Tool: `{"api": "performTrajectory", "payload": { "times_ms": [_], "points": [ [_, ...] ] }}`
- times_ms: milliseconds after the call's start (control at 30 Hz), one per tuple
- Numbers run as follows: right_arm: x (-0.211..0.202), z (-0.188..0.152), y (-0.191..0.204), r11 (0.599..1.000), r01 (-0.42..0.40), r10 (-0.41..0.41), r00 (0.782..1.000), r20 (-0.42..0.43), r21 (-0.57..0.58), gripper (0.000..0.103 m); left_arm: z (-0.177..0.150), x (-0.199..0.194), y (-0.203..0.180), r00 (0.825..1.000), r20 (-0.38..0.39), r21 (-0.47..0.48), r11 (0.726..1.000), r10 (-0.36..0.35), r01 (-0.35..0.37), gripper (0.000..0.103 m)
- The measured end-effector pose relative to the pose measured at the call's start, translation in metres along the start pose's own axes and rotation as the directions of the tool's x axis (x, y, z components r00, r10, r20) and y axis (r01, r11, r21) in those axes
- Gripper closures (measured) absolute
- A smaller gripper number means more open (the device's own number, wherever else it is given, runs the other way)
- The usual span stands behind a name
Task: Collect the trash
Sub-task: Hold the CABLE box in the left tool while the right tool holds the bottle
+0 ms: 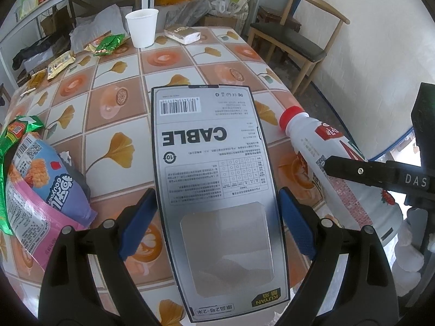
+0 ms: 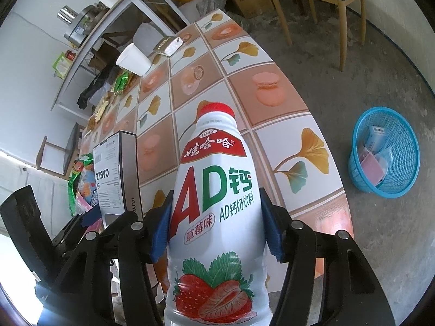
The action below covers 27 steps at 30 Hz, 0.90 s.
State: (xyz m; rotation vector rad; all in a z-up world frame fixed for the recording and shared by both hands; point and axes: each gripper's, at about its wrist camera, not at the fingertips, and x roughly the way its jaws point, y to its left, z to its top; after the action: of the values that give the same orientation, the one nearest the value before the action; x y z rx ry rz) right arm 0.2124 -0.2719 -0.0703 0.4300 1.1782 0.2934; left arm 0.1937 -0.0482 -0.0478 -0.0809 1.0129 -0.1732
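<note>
the left gripper [image 1: 217, 222] clamps the cable box [image 1: 214, 179] by its long edges, lifted over the table [image 1: 168, 62]. the right gripper [image 2: 216, 225] squeezes the drink bottle [image 2: 217, 203], cap at twelve o'clock, likely both bound for the blue basket [image 2: 384, 152] on the floor at three o'clock.

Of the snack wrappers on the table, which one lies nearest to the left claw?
The pink and purple snack bag, just left of the left claw. The green wrapper and yellow wrapper lie far off, near the paper cup.
</note>
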Motion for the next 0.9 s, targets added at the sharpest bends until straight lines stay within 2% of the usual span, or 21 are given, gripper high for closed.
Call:
{"api": "performTrajectory", "payload": {
  "times_ms": [500,667,900],
  "points": [
    [-0.005,-0.002,0.000,1.000,-0.006,0.006,1.000,0.011,0.000,0.046,0.000,-0.006,-0.005,1.000,0.014,0.006,1.000,-0.005,0.005,0.018],
    [0.010,-0.004,0.004,0.997,0.062,-0.064,0.997,-0.034,-0.042,0.046,-0.001,-0.005,-0.005,1.000,0.010,0.003,1.000,-0.004,0.004,0.018],
    [0.026,0.001,-0.003,0.998,0.059,-0.059,0.994,-0.090,-0.004,0.042,-0.002,-0.003,-0.002,1.000,0.004,-0.007,1.000,-0.004,0.004,0.018]
  ]
}}
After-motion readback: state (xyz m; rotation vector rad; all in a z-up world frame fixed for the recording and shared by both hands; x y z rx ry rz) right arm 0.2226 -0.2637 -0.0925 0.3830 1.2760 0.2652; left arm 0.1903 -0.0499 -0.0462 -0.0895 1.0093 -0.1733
